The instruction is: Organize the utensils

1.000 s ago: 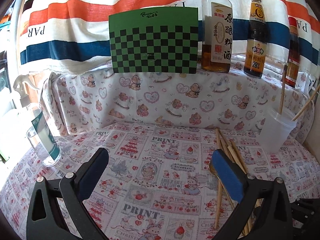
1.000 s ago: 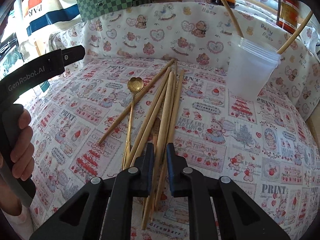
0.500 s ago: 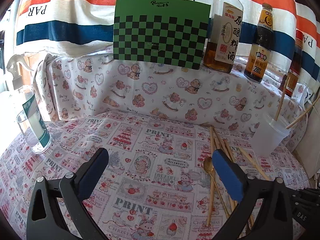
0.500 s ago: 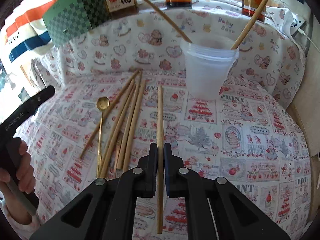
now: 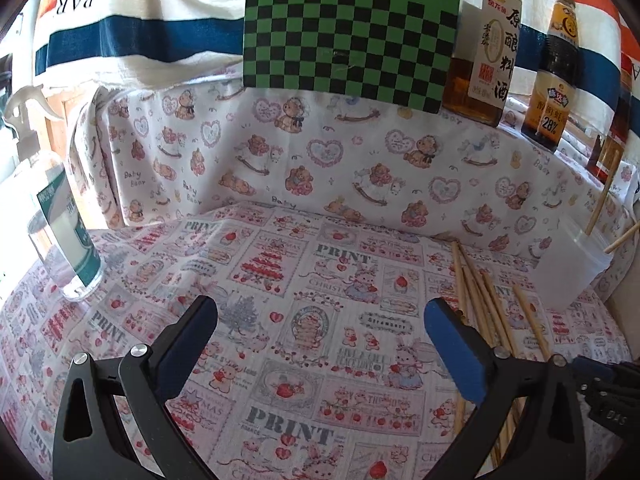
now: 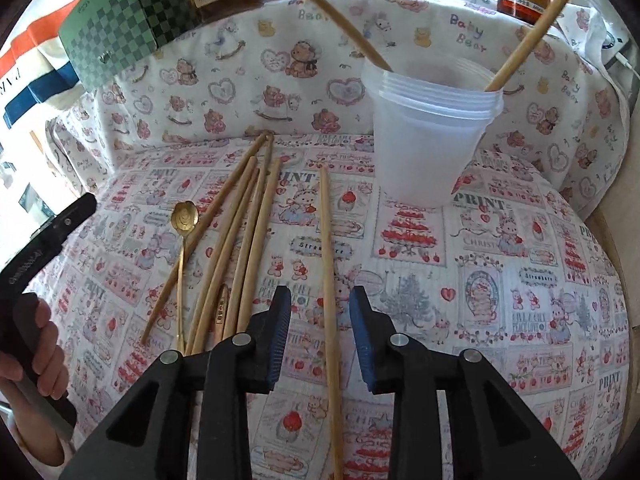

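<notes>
Chopstick (image 6: pixel 326 264) lying loose on desk (image 6: pixel 520 300) between spread jaws of right claw (image 6: pixel 320 332), apart from bundle (image 6: pixel 240 240) and spoon (image 6: pixel 182 236), short of cup (image 6: pixel 432 136). Could roll or skid if pinched off-centre; could tip light cup on insertion. Left claw (image 5: pixel 320 332) spread wide, empty.

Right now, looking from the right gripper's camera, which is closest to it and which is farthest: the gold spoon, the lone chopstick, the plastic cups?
1. The lone chopstick, lying between the right gripper and its open fingers.
2. The gold spoon, off to the left, beside the chopstick bundle.
3. The plastic cups, upright at the back right.
</notes>
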Demonstrator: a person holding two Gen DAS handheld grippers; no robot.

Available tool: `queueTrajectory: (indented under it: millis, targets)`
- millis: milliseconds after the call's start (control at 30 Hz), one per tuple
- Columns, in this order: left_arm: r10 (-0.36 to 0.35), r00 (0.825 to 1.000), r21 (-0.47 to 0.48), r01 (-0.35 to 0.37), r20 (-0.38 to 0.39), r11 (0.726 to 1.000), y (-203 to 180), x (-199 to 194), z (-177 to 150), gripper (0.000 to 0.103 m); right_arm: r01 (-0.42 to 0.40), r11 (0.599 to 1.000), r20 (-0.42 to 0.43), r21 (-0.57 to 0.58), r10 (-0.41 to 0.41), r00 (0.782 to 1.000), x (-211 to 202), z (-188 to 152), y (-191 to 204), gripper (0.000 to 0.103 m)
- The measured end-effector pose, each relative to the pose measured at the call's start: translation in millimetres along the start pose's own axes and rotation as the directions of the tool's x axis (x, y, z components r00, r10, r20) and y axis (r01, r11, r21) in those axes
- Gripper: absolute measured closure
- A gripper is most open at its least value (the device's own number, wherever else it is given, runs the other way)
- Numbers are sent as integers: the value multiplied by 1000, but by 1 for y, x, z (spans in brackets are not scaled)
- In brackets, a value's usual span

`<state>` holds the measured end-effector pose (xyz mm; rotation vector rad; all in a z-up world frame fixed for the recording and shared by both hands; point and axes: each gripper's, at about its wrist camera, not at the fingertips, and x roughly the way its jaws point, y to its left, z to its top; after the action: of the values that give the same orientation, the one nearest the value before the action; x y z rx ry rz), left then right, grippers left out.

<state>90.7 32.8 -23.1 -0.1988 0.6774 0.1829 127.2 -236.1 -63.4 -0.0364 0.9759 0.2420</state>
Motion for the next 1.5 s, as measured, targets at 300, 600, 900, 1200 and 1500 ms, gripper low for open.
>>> queueTrajectory:
  millis: [300, 600, 900, 1200, 1500]
  targets:
    - [-107, 992, -103, 100, -65, 990, 13, 6, 2, 2, 57, 997, -75, -43, -60, 995, 5, -9, -2, 95]
    - [-152, 988, -117, 148, -32, 982, 12, -9, 5, 2, 62, 994, -50, -94, -67, 997, -35, -33, 5, 84]
    - [-136, 988, -106, 128, -74, 986, 12, 6, 1, 2, 52, 999, -54, -15, -53, 997, 11, 25, 8, 76]
    - [-205, 970, -29, 203, -132, 979, -10, 18, -7, 15, 45, 993, -25, -110, -48, 999, 31, 25, 21, 85]
    - [-333, 920, -54, 329, -208, 943, -25, 12, -12, 49, -65, 996, 198, -62, 76, 977, -38, 28, 11, 95]
